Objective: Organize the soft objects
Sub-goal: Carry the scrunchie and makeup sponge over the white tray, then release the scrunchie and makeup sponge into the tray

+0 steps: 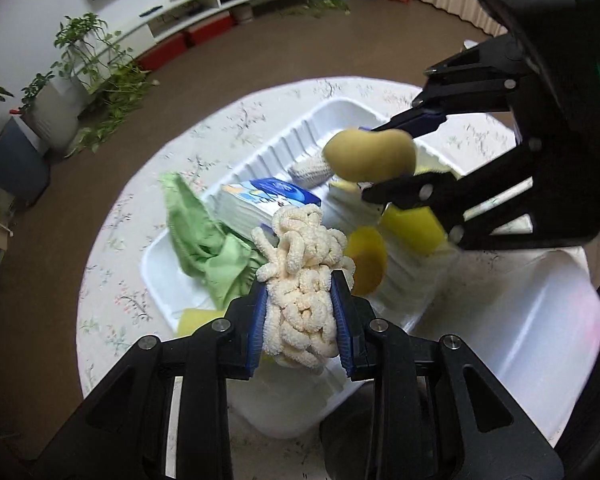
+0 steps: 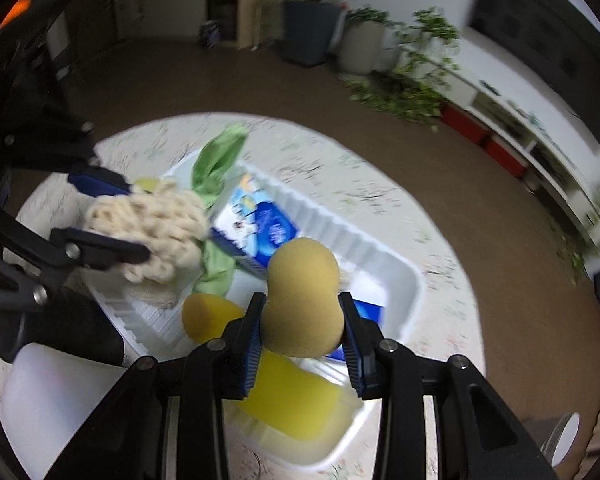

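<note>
A round floral-clothed table (image 1: 228, 128) stands on brown carpet (image 1: 180, 64) beside potted plants (image 1: 88, 48).

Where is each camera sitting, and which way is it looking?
Left wrist: sits on the left gripper, looking along its fingers, shut on the cream chenille sponge, over the white tray; the right gripper shows too.
Right wrist: sits on the right gripper, shut on the tan peanut-shaped sponge, facing the tray; the left gripper shows at left.
Shared: tray, green cloth, tissue pack, both sponges.
</note>
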Demonstrator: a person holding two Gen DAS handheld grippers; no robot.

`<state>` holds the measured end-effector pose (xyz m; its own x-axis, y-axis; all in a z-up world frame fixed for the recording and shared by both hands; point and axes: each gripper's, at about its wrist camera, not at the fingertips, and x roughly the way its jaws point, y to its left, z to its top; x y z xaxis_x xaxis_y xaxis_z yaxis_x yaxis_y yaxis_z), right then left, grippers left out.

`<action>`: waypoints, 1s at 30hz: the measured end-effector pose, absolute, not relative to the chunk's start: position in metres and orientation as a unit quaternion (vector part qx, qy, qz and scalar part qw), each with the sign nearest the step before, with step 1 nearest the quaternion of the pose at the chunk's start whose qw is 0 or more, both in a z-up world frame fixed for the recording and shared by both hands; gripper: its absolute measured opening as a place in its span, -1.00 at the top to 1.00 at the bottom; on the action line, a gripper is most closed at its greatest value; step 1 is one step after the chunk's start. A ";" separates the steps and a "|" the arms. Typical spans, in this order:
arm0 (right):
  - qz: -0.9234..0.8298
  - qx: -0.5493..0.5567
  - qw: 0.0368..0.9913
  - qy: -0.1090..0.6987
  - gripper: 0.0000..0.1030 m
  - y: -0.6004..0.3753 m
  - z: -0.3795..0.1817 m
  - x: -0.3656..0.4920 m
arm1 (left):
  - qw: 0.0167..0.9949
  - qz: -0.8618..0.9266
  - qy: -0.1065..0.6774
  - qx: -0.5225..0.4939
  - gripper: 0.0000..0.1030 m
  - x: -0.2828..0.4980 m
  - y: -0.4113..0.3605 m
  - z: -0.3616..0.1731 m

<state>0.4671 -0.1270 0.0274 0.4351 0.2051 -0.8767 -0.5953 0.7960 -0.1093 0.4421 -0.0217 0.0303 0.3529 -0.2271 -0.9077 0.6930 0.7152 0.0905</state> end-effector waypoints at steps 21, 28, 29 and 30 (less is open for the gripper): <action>0.247 -0.227 0.813 0.476 -0.27 -0.122 0.003 0.472 | 0.798 -0.269 0.484 0.238 -0.31 0.449 -0.020 0.022; 0.233 -0.200 0.835 0.457 -0.48 -0.143 0.023 0.473 | 0.811 -0.262 0.470 0.230 -0.50 0.447 -0.012 0.036; 0.229 -0.195 0.838 0.455 -0.49 -0.147 0.026 0.472 | 0.813 -0.261 0.468 0.228 -0.51 0.447 -0.009 0.038; 0.225 -0.190 0.842 0.452 -0.50 -0.151 0.030 0.471 | 0.817 -0.259 0.465 0.223 -0.58 0.445 -0.006 0.042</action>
<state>0.4710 -0.1515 0.0305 0.4898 0.2076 -0.8467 -0.5506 0.8267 -0.1158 0.4450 -0.0061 0.0423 0.4329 -0.2158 -0.8752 0.6309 0.7660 0.1231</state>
